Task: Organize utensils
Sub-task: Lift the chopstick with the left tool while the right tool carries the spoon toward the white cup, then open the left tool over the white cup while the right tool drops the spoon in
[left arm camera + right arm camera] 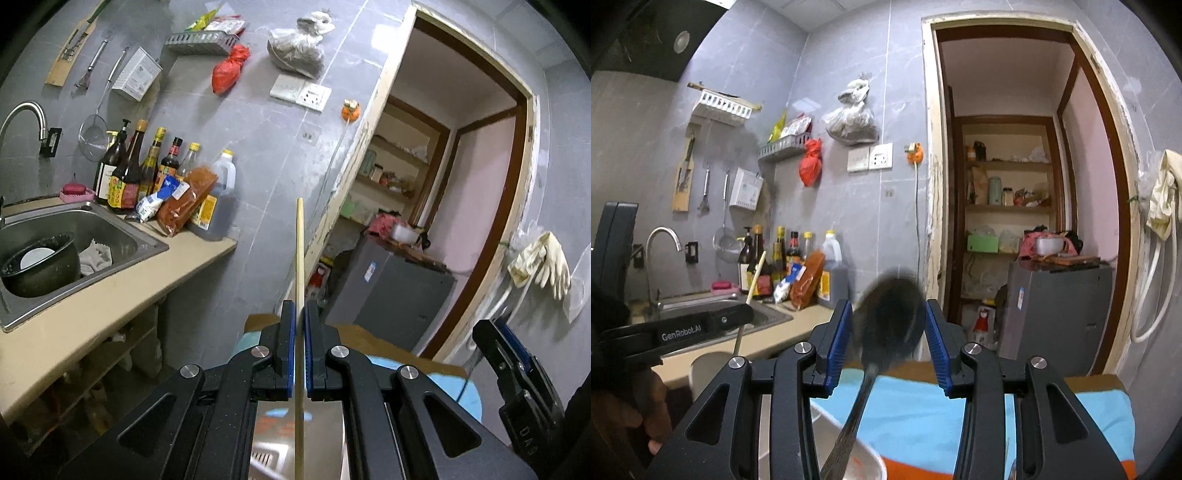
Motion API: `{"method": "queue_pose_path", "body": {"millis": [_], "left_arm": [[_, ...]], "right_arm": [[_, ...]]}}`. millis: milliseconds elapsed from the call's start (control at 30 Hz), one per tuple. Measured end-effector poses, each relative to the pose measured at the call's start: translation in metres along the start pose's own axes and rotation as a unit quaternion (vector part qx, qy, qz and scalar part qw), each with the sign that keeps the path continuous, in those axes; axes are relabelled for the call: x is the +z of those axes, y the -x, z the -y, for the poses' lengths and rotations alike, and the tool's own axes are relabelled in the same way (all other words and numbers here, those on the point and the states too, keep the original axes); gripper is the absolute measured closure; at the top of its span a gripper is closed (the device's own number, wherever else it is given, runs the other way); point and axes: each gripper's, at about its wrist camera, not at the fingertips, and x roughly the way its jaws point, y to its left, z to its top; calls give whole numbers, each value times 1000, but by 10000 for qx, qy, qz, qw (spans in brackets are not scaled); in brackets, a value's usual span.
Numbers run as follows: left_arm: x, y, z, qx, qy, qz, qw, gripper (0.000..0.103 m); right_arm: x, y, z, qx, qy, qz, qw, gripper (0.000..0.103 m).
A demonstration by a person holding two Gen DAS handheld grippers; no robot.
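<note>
The left gripper [299, 314] is clamped tight on a single wooden chopstick [299, 258], the blue pads pinching it from both sides; the stick runs straight along the line of the fingers, its far end sticking out well past the tips and its near end passing back under the jaws over a shiny metal surface whose shape is hard to make out. The right gripper [888, 325] stands partly open, and a dark spoon [890, 317] sits between its blue pads with its bowl upright at the fingertips; a gap shows on each side of the bowl, so the pads do not press on it, and the spoon looks blurred. Its handle slants down and toward the camera, ending near the rim of a white bowl [849, 439] at the bottom edge of the right wrist view. Under both grippers lies a cloth [916, 413] in light blue with an orange stripe. In the right wrist view the left gripper appears at the left edge, with the chopstick rising at a slant in front of the sink, and a white cup [709, 369] stands just below it. To the left runs a beige counter [122, 288] with a steel sink [122, 236] holding a dark pot [40, 269], and a row of sauce bottles [147, 170] stands at the counter's back edge against the grey tiled wall.
</note>
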Motion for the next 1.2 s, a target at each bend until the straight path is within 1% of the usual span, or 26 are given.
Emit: {"method": "queue_pose_path", "body": {"millis": [33, 133, 167, 200, 233, 267, 333, 367, 400, 433, 467, 500, 533, 567, 600, 667, 733, 767, 800, 833, 933, 1100, 1200], "left_arm": [[0, 1, 0, -16, -3, -81, 10000, 100], [-1, 4, -1, -20, 2, -216, 9998, 99], [-1, 6, 0, -16, -13, -233, 9997, 96], [-1, 9, 1, -19, -21, -250, 9997, 93], [0, 11, 3, -33, -16, -256, 9997, 86], [1, 14, 4, -56, -4, -250, 9997, 79], [5, 20, 8, -84, 26, -210, 9997, 73], [7, 23, 11, -97, 19, -198, 9998, 72], [9, 26, 15, -99, 2, -194, 9998, 72], [12, 28, 20, -102, -41, -196, 9997, 69], [14, 31, 26, -116, -91, -196, 9997, 63], [17, 35, 32, -138, -134, -182, 9996, 59], [19, 37, 37, -154, -155, -164, 9996, 50], [20, 41, 45, -164, -191, -131, 9996, 45], [22, 44, 50, -171, -219, -112, 9996, 43], [23, 49, 66, -162, -327, -87, 9993, 30], [21, 54, 81, -141, -424, -35, 9990, 22], [20, 56, 88, -132, -476, -5, 9988, 16], [18, 59, 98, -104, -555, 42, 9984, 14], [16, 61, 105, -77, -603, 80, 9981, 11], [7, 67, 130, -18, -777, 191, 9968, 6], [-10, 71, 165, -57, -992, 187, 9949, 5], [-25, 71, 189, -177, -1180, 83, 9928, 5]], "right_arm": [[0, 1, 1, 18, -42, -41, 10000, 60], [1, 7, 6, 63, -176, -120, 9998, 58], [2, 10, 7, 72, -220, -120, 9997, 58], [4, 13, 8, 80, -266, -117, 9995, 54], [6, 15, 10, 88, -319, -105, 9994, 50], [9, 17, 11, 97, -366, -86, 9992, 48], [17, 23, 15, 112, -487, -47, 9987, 47], [19, 25, 17, 106, -539, -49, 9985, 46], [24, 28, 21, 84, -619, -55, 9980, 42], [27, 30, 24, 53, -693, -64, 9976, 39], [29, 34, 28, 28, -767, -75, 9970, 34], [33, 38, 34, -14, -862, -93, 9962, 29], [33, 42, 38, -55, -911, -110, 9958, 27], [36, 48, 45, -105, -988, -128, 9950, 23], [37, 54, 51, -147, -1034, -148, 9944, 21], [38, 64, 61, -222, -1092, -199, 9936, 16], [38, 77, 75, -337, -1127, -230, 9928, 7], [39, 83, 81, -385, -1132, -224, 9926, 5], [39, 89, 85, -428, -1127, -217, 9925, 1], [39, 95, 91, -497, -1122, -216, 9922, 0], [39, 114, 111, -684, -1098, -230, 9913, 0], [31, 137, 138, -881, -977, -377, 9906, 0], [21, 148, 155, -969, -925, -546, 9895, 0]]}}
